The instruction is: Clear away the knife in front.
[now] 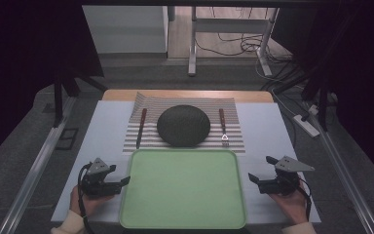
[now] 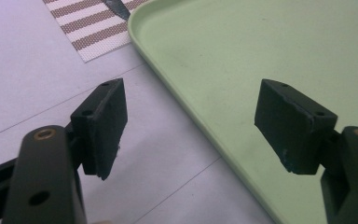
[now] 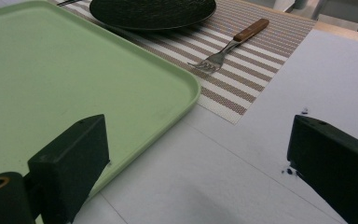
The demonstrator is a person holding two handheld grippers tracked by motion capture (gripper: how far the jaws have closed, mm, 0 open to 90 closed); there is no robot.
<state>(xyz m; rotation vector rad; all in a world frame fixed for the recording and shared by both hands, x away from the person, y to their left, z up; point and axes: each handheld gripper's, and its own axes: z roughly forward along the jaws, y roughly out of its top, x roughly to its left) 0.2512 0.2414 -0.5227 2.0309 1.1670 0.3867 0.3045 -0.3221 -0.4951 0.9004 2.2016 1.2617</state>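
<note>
Both grippers, the left gripper [image 1: 125, 181] and the right gripper [image 1: 251, 178], flank the empty green tray [image 1: 183, 220], jaws wide, holding nothing. They look poised to lift its left and right edges; the place setting lies beyond.

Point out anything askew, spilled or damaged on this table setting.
The striped placemat looks rumpled: its far left corner lifts. The fork has its tines toward the green tray. Small dark specks mark the table. Nothing is spilled or broken.

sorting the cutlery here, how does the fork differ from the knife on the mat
The fork lies right of the dark plate, the knife left of it. The fork ends in tines, the knife in a dark blade. The fork looks shorter than the knife. Both have brown handles and lie lengthwise on the striped mat.
</note>
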